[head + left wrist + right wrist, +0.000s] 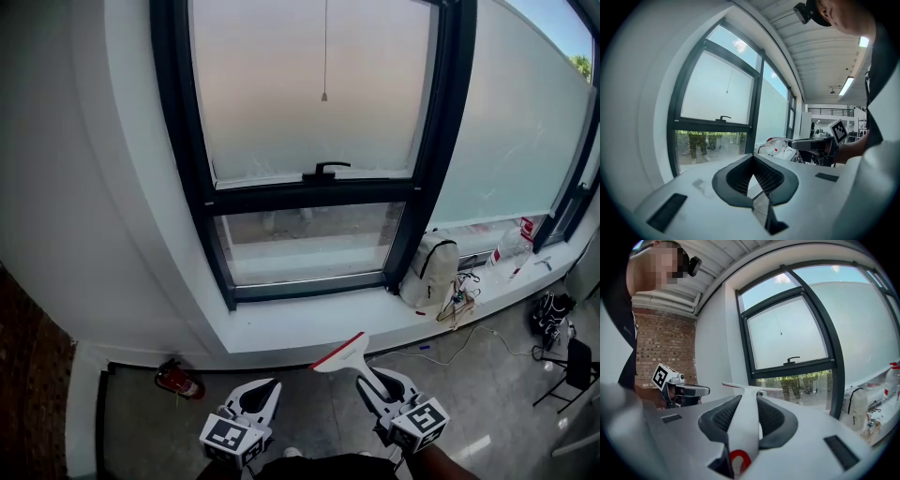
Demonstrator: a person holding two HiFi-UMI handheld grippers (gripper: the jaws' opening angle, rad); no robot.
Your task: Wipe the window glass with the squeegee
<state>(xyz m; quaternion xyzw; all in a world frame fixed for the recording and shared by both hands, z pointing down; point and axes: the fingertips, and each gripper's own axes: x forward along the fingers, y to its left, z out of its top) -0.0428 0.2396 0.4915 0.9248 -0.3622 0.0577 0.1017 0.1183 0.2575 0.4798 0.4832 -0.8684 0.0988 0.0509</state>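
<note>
Pinching the squeegee (343,353) by its white handle, the right tool (371,382) hangs low and near the person. The red-edged blade faces the far window glass (309,94), which lies well apart and higher. The blade's long axis runs roughly left to right. The left tool (263,394), pressed together on nothing, hangs just left.

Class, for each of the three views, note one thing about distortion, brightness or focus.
Head view: the window frame bows outward; the frosted pane glows evenly. Left gripper view: a black vignette; the shut left tongs look soft. Right gripper view: same vignette; the squeegee in the right tongs is soft.
</note>
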